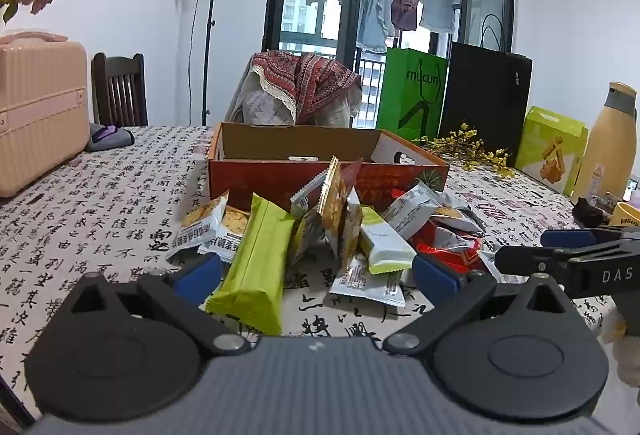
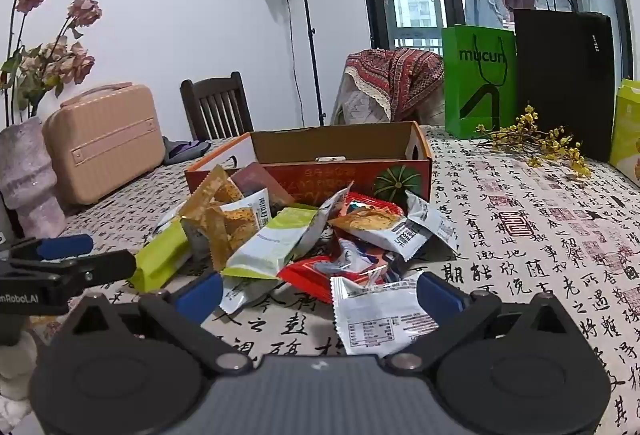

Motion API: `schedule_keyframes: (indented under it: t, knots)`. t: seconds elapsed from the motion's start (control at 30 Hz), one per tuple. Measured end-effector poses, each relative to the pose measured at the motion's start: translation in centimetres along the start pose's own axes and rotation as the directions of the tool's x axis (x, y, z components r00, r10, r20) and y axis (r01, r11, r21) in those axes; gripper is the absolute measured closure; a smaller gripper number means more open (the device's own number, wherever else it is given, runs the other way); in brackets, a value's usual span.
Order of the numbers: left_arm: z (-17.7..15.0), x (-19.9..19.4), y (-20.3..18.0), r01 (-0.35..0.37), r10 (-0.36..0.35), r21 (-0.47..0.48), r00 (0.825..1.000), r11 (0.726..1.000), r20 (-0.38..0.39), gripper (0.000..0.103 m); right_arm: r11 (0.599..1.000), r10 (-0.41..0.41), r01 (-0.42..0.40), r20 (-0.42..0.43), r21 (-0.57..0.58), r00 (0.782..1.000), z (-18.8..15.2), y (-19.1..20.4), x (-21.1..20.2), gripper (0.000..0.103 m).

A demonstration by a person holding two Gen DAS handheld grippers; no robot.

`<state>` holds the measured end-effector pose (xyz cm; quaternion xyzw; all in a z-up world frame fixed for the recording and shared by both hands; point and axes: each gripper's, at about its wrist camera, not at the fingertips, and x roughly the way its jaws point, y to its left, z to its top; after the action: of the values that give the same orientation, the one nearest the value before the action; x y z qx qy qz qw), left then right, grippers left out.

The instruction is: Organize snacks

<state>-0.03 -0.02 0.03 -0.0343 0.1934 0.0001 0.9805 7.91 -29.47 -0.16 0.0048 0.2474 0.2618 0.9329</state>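
A pile of snack packets [image 1: 340, 231] lies on the table in front of an open orange cardboard box [image 1: 320, 171]. A long green packet [image 1: 252, 267] lies nearest my left gripper [image 1: 316, 279], which is open and empty, its blue pads to either side of the pile's near edge. In the right wrist view the pile [image 2: 304, 235] sits before the box [image 2: 332, 163]. My right gripper [image 2: 320, 293] is open, with a white packet [image 2: 380, 319] lying on the table between its fingers, by the right pad.
A table with a calligraphy cloth [image 1: 100, 215] carries a pink case [image 1: 40, 107], green bag [image 1: 412, 91], black bag [image 1: 484, 99], yellow flowers [image 1: 468, 151], green snack box [image 1: 552, 151] and yellow bottle [image 1: 608, 147]. A vase [image 2: 28, 175] stands at the left.
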Motion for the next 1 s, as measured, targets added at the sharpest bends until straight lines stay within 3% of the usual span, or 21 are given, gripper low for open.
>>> schedule_keyframes:
  t: [0.3,1.0]
  knots:
    - [-0.2,0.9,0.9,0.018,-0.020,-0.049,0.999,0.999,-0.033,0.000,1.000,0.009,-0.009,-0.002,0.010,1.000,-0.4,-0.5,0.3,0.000]
    - [-0.6,1.8,1.0,0.014,-0.018,-0.064,0.998,0.998,-0.053,0.000,1.000,-0.008,0.008,-0.025,0.010,1.000,-0.5,-0.6,1.1,0.000]
